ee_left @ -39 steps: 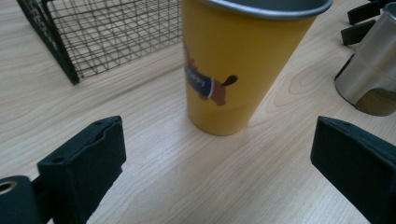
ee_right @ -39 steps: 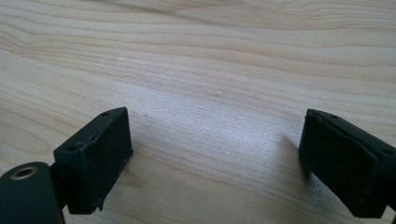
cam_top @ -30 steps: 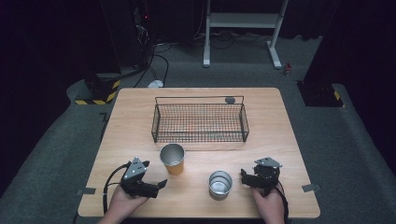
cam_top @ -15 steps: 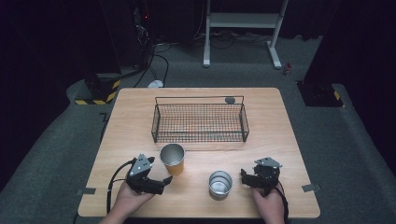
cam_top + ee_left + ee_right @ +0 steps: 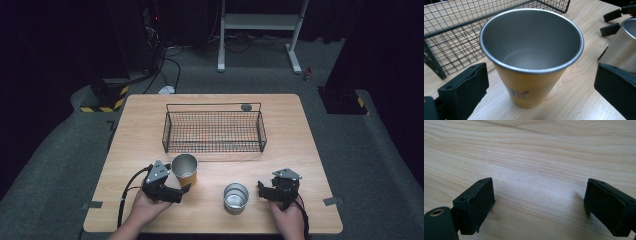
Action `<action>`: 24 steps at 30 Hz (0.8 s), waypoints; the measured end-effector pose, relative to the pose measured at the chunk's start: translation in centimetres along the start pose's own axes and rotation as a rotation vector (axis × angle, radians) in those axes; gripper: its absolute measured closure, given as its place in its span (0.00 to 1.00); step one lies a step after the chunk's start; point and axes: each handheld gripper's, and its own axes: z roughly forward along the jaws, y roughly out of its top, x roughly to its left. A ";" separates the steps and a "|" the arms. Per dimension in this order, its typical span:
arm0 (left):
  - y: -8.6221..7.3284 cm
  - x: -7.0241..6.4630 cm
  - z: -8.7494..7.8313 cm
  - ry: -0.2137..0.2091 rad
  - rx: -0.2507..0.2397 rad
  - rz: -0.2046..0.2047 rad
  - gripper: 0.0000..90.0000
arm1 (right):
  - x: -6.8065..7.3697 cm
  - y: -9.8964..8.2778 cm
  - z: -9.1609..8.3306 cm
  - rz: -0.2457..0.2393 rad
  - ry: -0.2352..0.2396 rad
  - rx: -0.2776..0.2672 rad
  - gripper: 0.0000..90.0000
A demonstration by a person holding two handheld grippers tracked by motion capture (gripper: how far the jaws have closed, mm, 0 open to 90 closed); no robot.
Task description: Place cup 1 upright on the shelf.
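A yellow cup with a steel inside stands upright near the table's front left. My left gripper sits just in front of it. Its jaws have just been opening and now stand wide on either side of the cup's lower half, with neither pad touching it. A shorter steel cup stands to the right. My right gripper rests open beside that cup, with bare wood between its jaws.
A black wire basket stands behind the cups at mid-table. A small grey round object lies beyond the basket. The wooden table ends close to both hands at the front.
My left gripper has moved forward and right, closing in on the yellow cup. The right gripper and both cups have stayed in place.
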 end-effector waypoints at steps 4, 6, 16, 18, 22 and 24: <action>0.1 0.0 0.5 -0.001 -0.004 -0.010 0.00 | 0.0 0.0 0.0 0.000 0.000 0.000 0.10; 0.2 0.1 0.8 0.003 0.000 -0.003 0.00 | 0.0 0.0 0.0 0.000 0.000 0.000 0.10; 0.4 0.4 1.3 0.005 -0.012 -0.027 0.01 | 0.0 -0.1 -0.1 -0.009 0.004 -0.003 0.10; 0.4 0.5 1.3 0.014 -0.021 -0.038 0.01 | 0.0 -0.1 -0.1 -0.007 0.005 -0.003 0.10; 0.4 0.5 1.4 0.023 -0.028 -0.037 0.01 | -0.1 -0.1 -0.1 -0.013 0.009 -0.003 0.10; 0.4 0.4 1.4 0.025 -0.028 -0.032 0.01 | -0.1 -0.1 -0.1 -0.013 0.012 -0.002 0.10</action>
